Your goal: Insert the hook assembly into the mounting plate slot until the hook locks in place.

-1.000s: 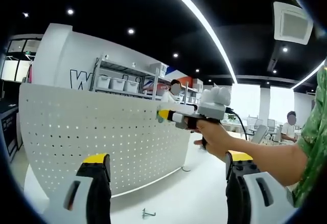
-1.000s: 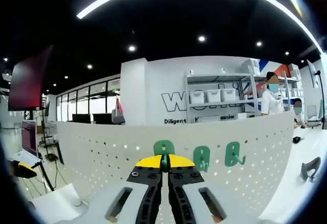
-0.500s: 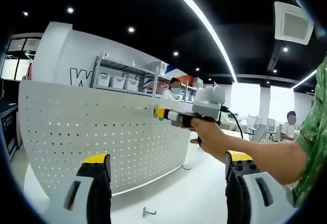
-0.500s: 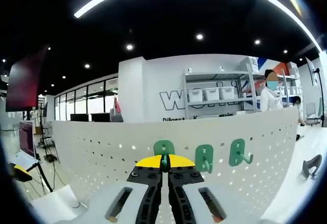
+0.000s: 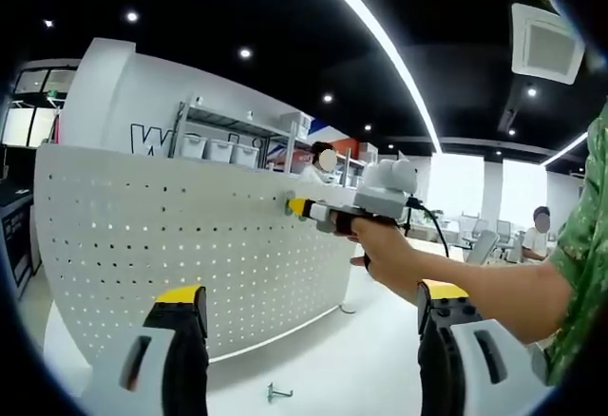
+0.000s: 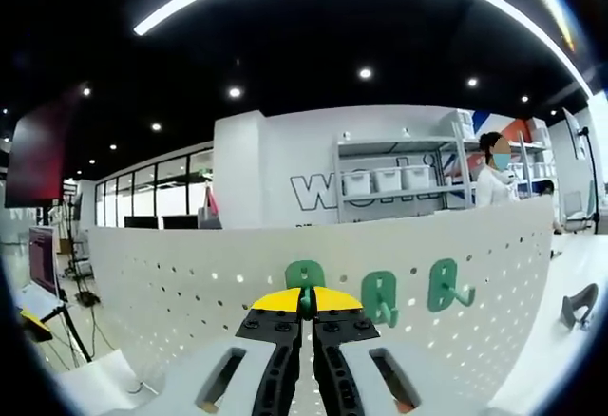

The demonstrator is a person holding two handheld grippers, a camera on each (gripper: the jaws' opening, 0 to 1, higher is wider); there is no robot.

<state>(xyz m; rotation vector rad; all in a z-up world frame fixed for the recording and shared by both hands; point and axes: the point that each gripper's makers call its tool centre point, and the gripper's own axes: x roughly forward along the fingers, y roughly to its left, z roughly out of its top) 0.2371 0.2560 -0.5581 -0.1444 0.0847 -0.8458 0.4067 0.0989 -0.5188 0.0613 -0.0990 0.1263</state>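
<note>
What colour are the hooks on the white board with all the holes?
The hooks are green, seen best in the right gripper view against the white pegboard.

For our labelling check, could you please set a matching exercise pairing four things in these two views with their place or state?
Things:
1. right gripper
2. left gripper
3. two green hooks
4. loose metal hook

Places or states:
A. lying on the white table
B. jaws wide apart, holding nothing
C. hanging on the pegboard
D. shut on a green hook

Pairs: 1-D, 2-B, 3-C, 4-A
</note>
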